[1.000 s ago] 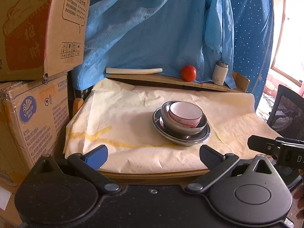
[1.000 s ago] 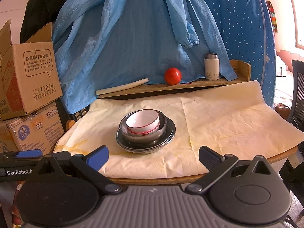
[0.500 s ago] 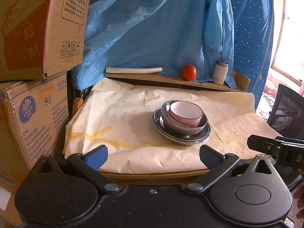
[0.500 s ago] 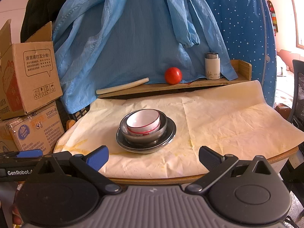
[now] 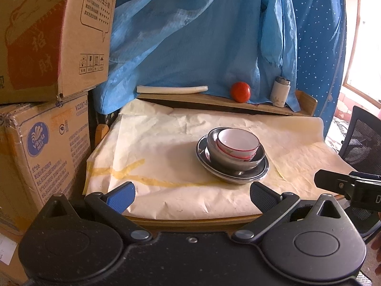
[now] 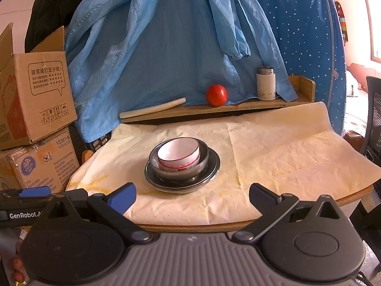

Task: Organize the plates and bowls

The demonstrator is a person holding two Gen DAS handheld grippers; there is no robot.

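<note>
beyond both wide-open hand-held grippers, left and right; stacked bowls on plate, untouched

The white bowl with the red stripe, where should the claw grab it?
Probably its rim, from above. The white bowl sits nested inside the metal bowl, so its sides are mostly hidden; only the rim stands clear for one finger inside, one outside.

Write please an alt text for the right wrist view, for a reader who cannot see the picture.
A white bowl with a red rim sits inside a metal bowl on a metal plate, stacked on a paper-covered table. The open right gripper is in front, holding nothing. Behind, a shelf holds a tomato and a white flask.
</note>
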